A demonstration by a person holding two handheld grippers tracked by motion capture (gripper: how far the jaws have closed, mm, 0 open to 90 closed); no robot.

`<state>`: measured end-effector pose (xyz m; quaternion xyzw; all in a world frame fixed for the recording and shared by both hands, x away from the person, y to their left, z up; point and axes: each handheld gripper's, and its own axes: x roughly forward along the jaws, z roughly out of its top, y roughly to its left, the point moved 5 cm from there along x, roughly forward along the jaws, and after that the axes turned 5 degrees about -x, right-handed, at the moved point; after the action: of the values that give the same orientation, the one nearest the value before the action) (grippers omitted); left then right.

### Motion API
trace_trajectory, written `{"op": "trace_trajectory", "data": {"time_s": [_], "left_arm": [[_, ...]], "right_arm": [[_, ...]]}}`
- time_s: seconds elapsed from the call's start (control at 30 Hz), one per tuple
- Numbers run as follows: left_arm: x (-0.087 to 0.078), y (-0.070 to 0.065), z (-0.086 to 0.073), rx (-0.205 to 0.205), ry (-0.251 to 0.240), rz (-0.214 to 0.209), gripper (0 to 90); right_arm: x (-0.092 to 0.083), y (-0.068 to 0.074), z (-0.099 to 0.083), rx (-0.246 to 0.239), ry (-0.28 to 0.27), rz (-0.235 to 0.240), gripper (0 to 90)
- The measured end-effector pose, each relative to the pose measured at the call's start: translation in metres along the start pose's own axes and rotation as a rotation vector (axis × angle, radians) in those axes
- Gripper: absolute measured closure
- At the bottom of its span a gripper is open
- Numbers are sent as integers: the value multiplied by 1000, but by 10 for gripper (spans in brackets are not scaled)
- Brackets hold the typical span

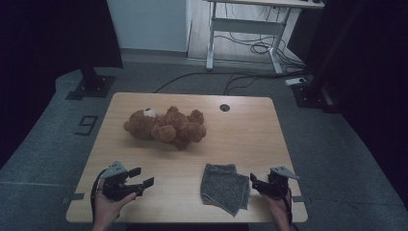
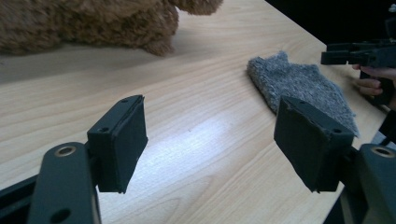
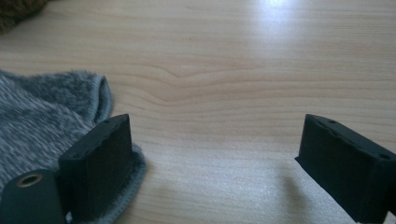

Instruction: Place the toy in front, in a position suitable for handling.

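Note:
A brown teddy bear [image 1: 166, 126] lies on its side in the middle of the wooden table [image 1: 240, 130]; its fur [image 2: 93, 21] fills the top left of the left gripper view. A folded grey cloth [image 1: 224, 187] rests near the front edge. My left gripper [image 1: 142, 177] is held at the front left, open, with nothing between its pads [image 2: 119, 142]; the cloth [image 2: 303, 86] lies ahead to its right. My right gripper [image 1: 254, 183] sits just right of the cloth, open and empty, its left pad [image 3: 100, 163] over the cloth's edge [image 3: 42, 126].
A round cable hole [image 1: 224, 107] is in the table's far right part. Beyond the table stand a white desk frame [image 1: 245, 29] with cables on the floor and two dark stand bases [image 1: 91, 86]. Bare wood lies between the bear and the cloth.

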<state>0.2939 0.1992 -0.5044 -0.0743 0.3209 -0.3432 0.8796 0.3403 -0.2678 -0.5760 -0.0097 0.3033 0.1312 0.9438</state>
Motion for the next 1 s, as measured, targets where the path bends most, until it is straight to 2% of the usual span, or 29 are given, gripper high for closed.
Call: {"op": "trace_trajectory", "data": {"time_s": [0.1,0.13,0.17,0.2,0.37,0.47,0.53,0.9,0.97,1.0], "left_arm": [[1,-1,0,3,4,-4,258],[1,-1,0,5,4,-4,257],[1,0,0,7,4,-3,257],[1,1,0,9,1,6,256],[2,1,0,11,4,24,257],[1,-2,-1,18,1,33,257],[2,-1,-1,18,0,38,258],[10,7,1,21,-3,74,262],[14,9,4,28,-2,92,261],[16,10,5,32,0,96,262]], "right_arm": [[-2,1,2,9,-33,-11,139],[-6,2,5,15,-67,-1,139],[-6,2,5,15,-67,-1,139],[-8,5,7,22,-81,32,147],[-5,14,10,0,-74,63,154],[-5,27,13,-42,-78,87,155],[-4,31,14,-51,-77,94,155],[0,40,22,-73,-92,123,167],[4,45,26,-72,-91,151,167],[9,51,32,-70,-92,180,167]]}}
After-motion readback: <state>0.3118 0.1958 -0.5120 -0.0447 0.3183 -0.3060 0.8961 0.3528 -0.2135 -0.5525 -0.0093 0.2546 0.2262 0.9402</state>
